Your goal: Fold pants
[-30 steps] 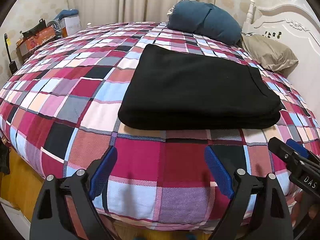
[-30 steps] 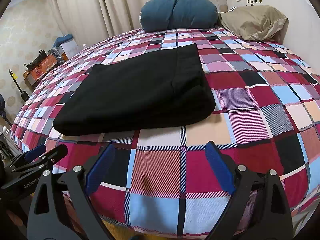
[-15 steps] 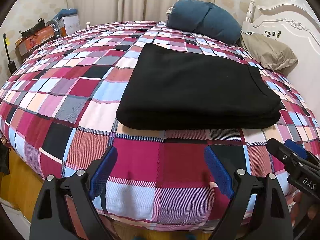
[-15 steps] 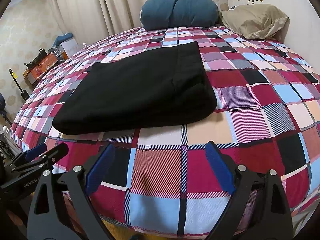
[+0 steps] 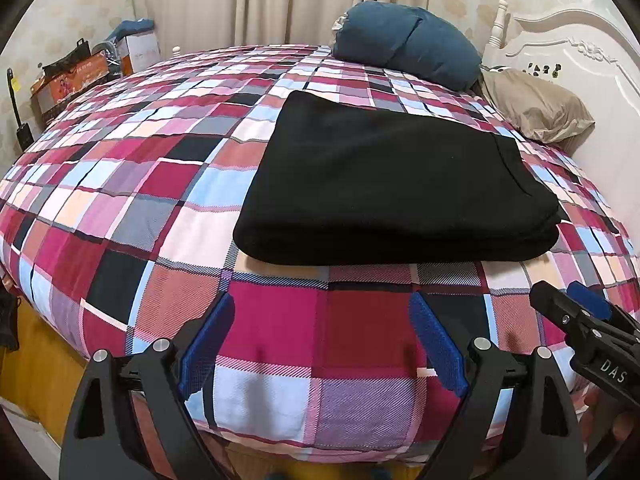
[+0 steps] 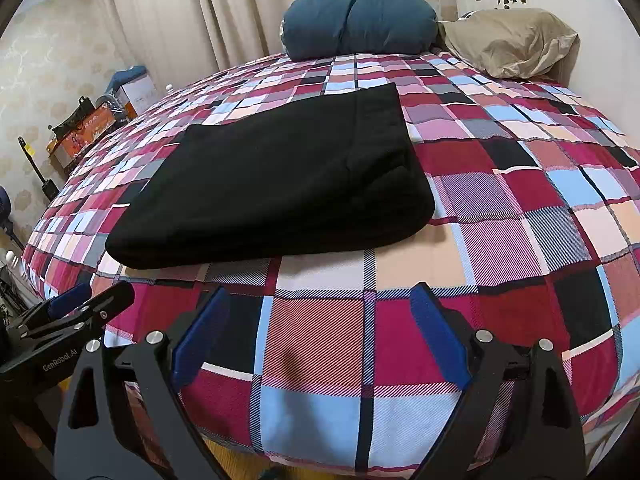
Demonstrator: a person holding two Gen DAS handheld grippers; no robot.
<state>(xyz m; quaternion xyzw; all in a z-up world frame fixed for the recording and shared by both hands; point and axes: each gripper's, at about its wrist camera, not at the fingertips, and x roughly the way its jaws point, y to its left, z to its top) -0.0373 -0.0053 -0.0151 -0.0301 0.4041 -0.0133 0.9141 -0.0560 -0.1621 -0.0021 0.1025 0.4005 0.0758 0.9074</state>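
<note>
The black pants lie folded into a flat rectangle on the plaid bed cover; they also show in the right wrist view. My left gripper is open and empty, held over the bed's near edge, short of the pants. My right gripper is open and empty too, near the same edge, to the right of the left one. The right gripper shows at the lower right of the left wrist view. The left gripper shows at the lower left of the right wrist view.
A dark blue pillow and a beige pillow lie at the head of the bed by the white headboard. Boxes and bags stand on the floor at the far left. Curtains hang behind the bed.
Both grippers have drifted very slightly; the pants sit a touch lower and nearer in both views. Nothing was grasped or released.
</note>
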